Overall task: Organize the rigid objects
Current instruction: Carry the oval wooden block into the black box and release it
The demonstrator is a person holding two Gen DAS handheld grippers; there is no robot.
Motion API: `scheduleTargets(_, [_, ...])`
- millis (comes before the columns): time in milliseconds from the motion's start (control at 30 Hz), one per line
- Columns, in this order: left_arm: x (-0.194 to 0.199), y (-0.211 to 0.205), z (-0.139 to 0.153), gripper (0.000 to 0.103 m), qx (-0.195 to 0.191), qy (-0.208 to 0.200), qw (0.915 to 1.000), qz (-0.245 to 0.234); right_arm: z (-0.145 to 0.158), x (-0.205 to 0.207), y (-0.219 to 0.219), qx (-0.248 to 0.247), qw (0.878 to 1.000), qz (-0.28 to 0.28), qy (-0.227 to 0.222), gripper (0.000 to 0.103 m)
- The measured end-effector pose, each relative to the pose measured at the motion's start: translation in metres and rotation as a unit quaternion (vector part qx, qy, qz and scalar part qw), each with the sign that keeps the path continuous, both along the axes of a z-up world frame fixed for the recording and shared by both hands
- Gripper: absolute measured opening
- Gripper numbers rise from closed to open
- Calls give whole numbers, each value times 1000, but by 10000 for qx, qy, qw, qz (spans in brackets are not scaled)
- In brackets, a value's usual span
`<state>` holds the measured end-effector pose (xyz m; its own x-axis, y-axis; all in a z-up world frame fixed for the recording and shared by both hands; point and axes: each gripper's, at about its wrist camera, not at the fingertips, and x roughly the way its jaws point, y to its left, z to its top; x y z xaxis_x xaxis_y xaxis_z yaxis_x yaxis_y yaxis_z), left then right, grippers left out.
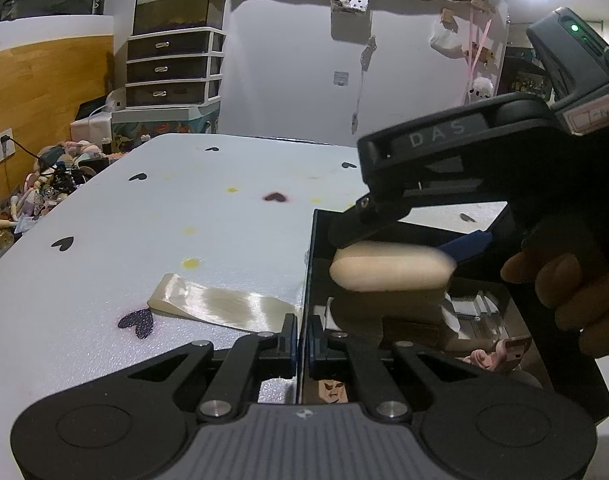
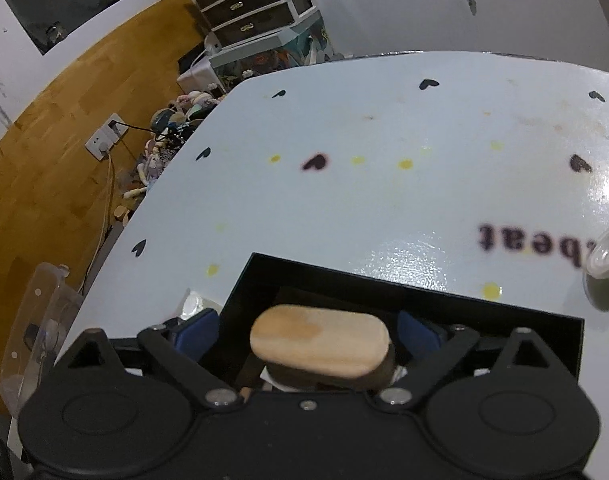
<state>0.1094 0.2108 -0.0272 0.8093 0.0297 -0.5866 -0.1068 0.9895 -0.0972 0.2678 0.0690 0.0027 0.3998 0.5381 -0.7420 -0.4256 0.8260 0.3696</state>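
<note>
A black open box (image 1: pixel 310 264) stands on the white table; my left gripper (image 1: pixel 303 344) is shut on its left wall near the front. My right gripper (image 2: pixel 306 330) holds a wooden-backed brush (image 2: pixel 320 338) by its two ends, just above the box (image 2: pixel 424 290). The brush also shows in the left wrist view (image 1: pixel 388 268), hanging under the right gripper (image 1: pixel 464 216) over the box. Several small items lie inside the box (image 1: pixel 476 316); I cannot make them out.
A cream ribbon (image 1: pixel 220 306) lies on the table left of the box. A clear round container (image 2: pixel 608 256) sits at the table's right edge. A clear plastic piece (image 2: pixel 36 320) hangs off the left edge. Drawers (image 1: pixel 172 68) and clutter stand beyond.
</note>
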Motion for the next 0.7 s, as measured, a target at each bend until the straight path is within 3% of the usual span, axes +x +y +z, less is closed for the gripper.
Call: scheduleTargets(700, [2, 0, 1, 5, 9, 27, 10000, 39, 16, -30, -36, -90, 9979, 223, -599, 97])
